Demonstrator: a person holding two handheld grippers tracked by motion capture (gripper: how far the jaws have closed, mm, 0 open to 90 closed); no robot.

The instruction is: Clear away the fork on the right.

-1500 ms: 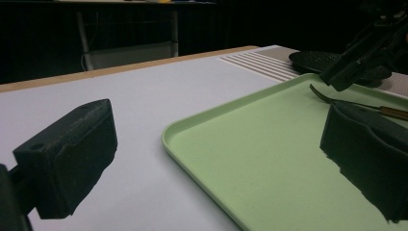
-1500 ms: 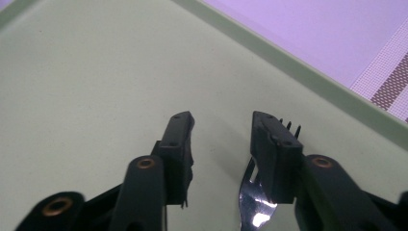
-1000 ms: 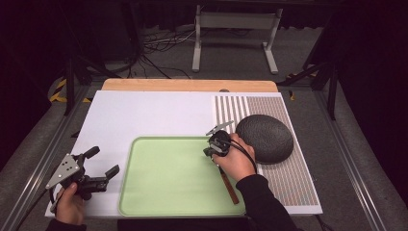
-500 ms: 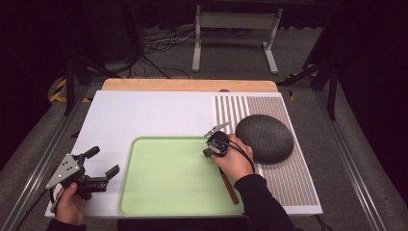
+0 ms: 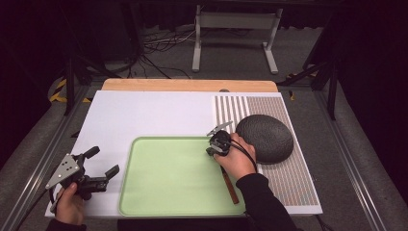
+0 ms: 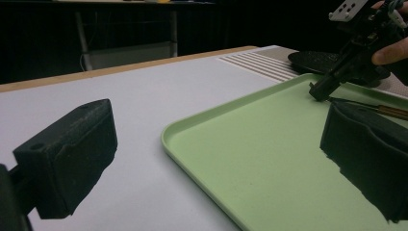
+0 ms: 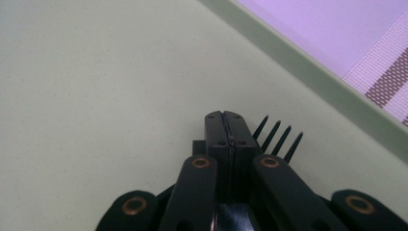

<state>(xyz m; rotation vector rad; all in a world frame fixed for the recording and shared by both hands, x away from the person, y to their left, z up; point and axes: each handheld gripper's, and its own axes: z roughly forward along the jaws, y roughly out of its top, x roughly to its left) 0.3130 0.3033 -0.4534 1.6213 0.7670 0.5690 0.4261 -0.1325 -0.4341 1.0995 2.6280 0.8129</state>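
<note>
Fingers on the right gripper [image 5: 215, 142] look pinched tight on a fork [image 7: 279, 138], tines low over the green tray [image 5: 144, 202] near its far right edge. Left gripper [image 5: 98, 169] sits spread wide, holding nothing, beside the tray on the bench [image 5: 144, 115]. Looks like placing; next, let go gently.

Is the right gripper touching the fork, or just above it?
Cannot tell. In the right gripper view the right gripper is shut, the fork tines poking out beside and below it over the green tray; no contact or gap shows.
</note>
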